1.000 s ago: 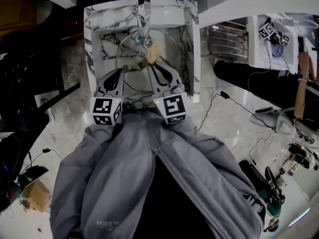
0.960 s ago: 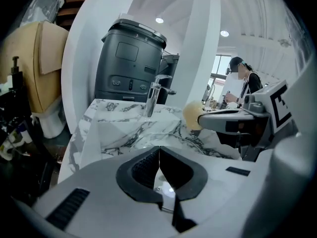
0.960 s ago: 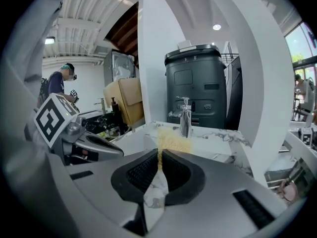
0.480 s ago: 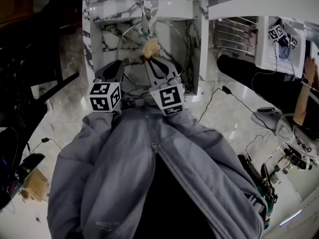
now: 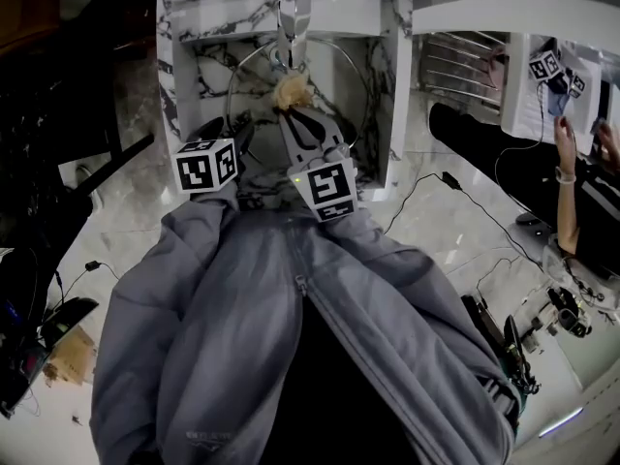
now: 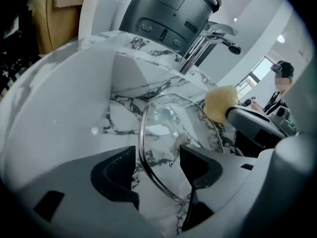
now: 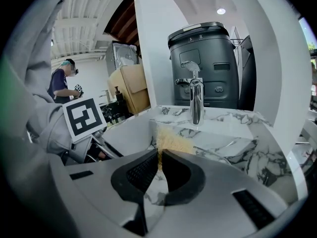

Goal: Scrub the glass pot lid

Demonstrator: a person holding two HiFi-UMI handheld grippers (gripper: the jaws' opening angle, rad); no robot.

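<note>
We are seeing a chrome faucet (image 5: 293, 6) rising behind the marble sink (image 5: 170, 76), and a cable (image 5: 449, 178) lying on the floor (image 5: 455, 250) nearby.

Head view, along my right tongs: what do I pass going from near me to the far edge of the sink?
Near to far: grey jacket → right tongs → yellow scrubber pinched at their tips → faucet.

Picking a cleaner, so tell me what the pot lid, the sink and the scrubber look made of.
The pot lid is clear glass: the veining behind shows through it, and its rim is shiny metal. The sink is glossy white stone or marble-look composite, grey-veined; I cannot tell which. The scrubber is pale yellow, fuzzy and fibrous, perhaps loofah or sponge.
</note>
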